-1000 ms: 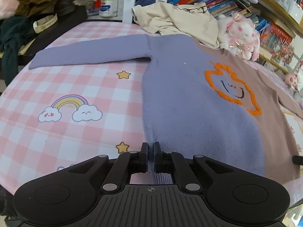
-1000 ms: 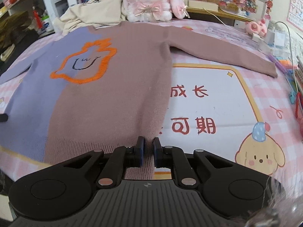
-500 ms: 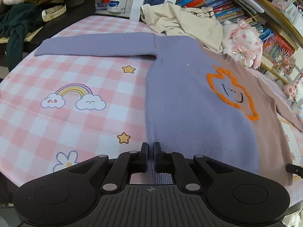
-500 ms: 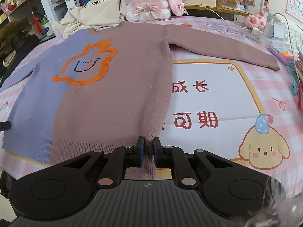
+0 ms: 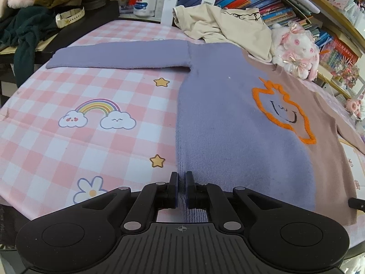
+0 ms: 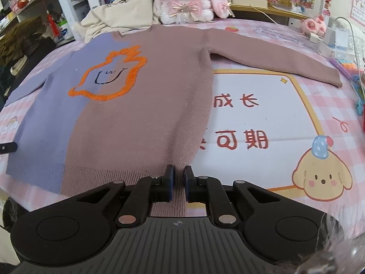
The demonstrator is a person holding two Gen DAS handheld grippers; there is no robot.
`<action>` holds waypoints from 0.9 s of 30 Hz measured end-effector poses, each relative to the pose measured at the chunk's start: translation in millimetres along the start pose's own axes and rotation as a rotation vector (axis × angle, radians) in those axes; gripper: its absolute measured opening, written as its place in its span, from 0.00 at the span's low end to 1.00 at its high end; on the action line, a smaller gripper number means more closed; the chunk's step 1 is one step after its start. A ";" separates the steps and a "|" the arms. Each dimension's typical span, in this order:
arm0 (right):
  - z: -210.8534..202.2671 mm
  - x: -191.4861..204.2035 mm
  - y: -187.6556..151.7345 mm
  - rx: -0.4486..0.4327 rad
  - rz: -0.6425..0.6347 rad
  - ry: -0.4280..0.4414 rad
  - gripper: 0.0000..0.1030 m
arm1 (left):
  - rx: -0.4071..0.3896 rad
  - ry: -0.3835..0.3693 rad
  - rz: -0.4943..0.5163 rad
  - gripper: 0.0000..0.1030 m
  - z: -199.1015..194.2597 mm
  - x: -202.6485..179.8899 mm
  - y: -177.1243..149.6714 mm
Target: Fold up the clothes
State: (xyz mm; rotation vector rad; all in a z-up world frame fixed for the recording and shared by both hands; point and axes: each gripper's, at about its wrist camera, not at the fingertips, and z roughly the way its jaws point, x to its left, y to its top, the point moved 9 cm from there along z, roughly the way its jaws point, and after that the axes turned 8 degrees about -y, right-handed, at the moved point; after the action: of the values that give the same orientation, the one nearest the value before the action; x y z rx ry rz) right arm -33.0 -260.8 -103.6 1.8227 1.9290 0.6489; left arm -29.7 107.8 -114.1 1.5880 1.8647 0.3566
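Observation:
A two-tone sweater, purple on one half (image 5: 228, 123) and brown on the other (image 6: 146, 118), lies flat and face up with an orange outlined figure on its chest. Both sleeves are spread out sideways. My left gripper (image 5: 181, 177) is shut on the sweater's purple hem at its near left corner. My right gripper (image 6: 178, 171) is shut on the sweater's brown hem at its near right corner. The left gripper's tip also shows at the left edge of the right wrist view (image 6: 8, 148).
A cream garment (image 5: 223, 27) and a pink plush rabbit (image 6: 184, 0) lie behind the collar. Bookshelves stand at the back. Dark clothes (image 5: 25, 29) are piled at the far left. Small items and cables (image 6: 337, 41) lie at the right edge.
Both cameras have risen and tipped a little, so the sweater looks farther off and more of the near tablecloth shows. Both grippers stay shut on the hem.

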 end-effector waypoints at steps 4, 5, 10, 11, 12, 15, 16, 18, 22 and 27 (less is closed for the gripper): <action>0.1 2.9 -0.5 -0.012 -0.027 0.006 0.09 | -0.005 0.009 0.002 0.05 -0.9 1.0 -0.3; 0.2 2.5 -0.7 -0.014 -0.026 0.008 0.09 | -0.007 0.011 0.003 0.05 -1.1 0.6 -0.7; -1.7 -0.4 -3.6 -0.005 -0.021 0.027 0.09 | -0.009 0.027 -0.002 0.05 -3.9 -0.9 -4.2; -2.1 0.0 -4.1 -0.004 -0.024 0.029 0.09 | -0.009 0.026 -0.003 0.05 -4.3 -0.5 -4.6; -2.5 0.8 -4.3 -0.005 -0.030 0.030 0.09 | -0.010 0.025 -0.003 0.05 -4.7 0.0 -5.0; -2.1 1.3 -3.0 -0.008 -0.042 0.028 0.09 | -0.012 0.026 -0.001 0.05 -5.2 0.5 -5.5; -1.8 1.1 -2.6 -0.009 -0.045 0.027 0.09 | -0.014 0.029 0.002 0.05 -5.0 0.2 -5.3; -1.4 0.6 -2.1 -0.012 -0.045 0.027 0.10 | -0.025 0.047 0.009 0.09 -6.3 -1.0 -5.0; -9.1 -3.0 0.1 -0.036 -0.030 0.011 0.35 | -0.123 0.096 0.015 0.13 -29.2 -10.3 -0.1; -38.1 -6.2 9.2 -0.160 -0.024 0.000 0.64 | -0.249 0.099 0.005 0.62 -66.5 -31.3 6.5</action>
State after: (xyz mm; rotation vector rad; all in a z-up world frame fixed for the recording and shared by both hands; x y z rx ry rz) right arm -47.5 -268.8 -67.5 1.6993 1.8396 0.7711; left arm -65.1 93.0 -51.0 1.4292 1.8094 0.6534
